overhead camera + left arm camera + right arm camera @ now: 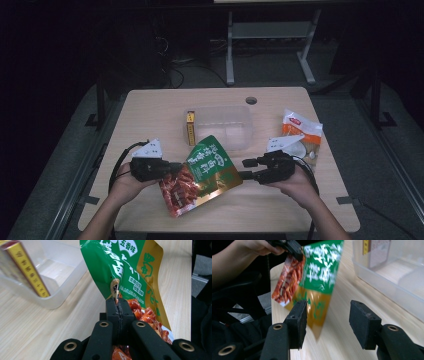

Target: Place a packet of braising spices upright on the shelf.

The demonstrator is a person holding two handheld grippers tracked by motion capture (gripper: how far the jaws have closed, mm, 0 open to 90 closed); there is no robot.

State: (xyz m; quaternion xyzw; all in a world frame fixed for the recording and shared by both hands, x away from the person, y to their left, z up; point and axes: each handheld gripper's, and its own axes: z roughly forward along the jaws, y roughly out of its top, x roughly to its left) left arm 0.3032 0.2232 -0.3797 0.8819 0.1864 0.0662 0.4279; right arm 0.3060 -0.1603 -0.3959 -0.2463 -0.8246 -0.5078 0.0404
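Two bare forearms reach in from the near edge of the pale wooden counter (150,107), each hand holding a black two-jaw gripper with a grey three-cornered plate on top. The left gripper (117,305) has its jaws clamped tight on the edge of a glossy green-and-gold foil snack pouch (202,174), whose clear window shows red strips inside. The pouch is held just off the counter, tilted, between the two grippers near the front centre. From the left gripper view, the pinch sits on the pouch's side seam, where the green print meets the red contents.

The right gripper (328,323) faces the pouch from the opposite side, its jaws standing partly apart. No earlier look is at hand; the gold lower corner of the pouch hangs, blurred, beyond the gap between the pads, and neither pad presses on it.

Behind the pouch stands a clear rectangular plastic tub (225,125), with a small yellow-and-brown box (190,128) upright against its left wall. Well apart to the right lies a white-and-orange plastic packet (301,132). A round cable hole (251,100) marks the counter's far edge.
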